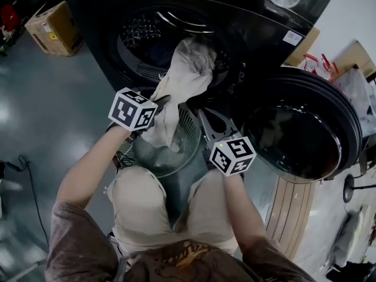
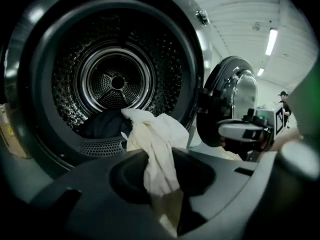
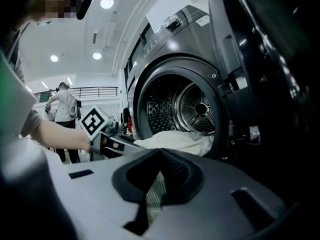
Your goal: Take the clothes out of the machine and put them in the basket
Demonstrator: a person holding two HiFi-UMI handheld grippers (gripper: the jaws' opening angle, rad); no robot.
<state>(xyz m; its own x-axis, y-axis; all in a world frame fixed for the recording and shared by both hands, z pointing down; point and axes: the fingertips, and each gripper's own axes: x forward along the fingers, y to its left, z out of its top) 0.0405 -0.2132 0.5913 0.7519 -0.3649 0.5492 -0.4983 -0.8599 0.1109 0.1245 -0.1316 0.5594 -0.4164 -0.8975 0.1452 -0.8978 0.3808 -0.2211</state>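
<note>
A cream garment point(image 1: 182, 75) trails out of the black machine's drum opening point(image 1: 153, 37) and down over the grey mesh basket point(image 1: 147, 154). My left gripper point(image 1: 164, 103) is shut on this cloth, which shows pinched between its jaws point(image 2: 162, 184) in the left gripper view. A dark garment point(image 2: 102, 124) still lies in the drum point(image 2: 117, 81) behind the cream one. My right gripper point(image 1: 200, 115) sits at the basket's far rim, its jaws closed on the ribbed basket wall point(image 3: 157, 186). The cream garment point(image 3: 175, 140) also drapes over the drum lip in the right gripper view.
The machine's round door point(image 1: 299, 128) hangs open to the right of the basket. A cardboard box point(image 1: 53, 25) stands at the far left, and a cable point(image 1: 26, 175) lies on the floor. Wooden slats point(image 1: 294, 210) lie at the right. A person point(image 3: 62, 104) stands in the background.
</note>
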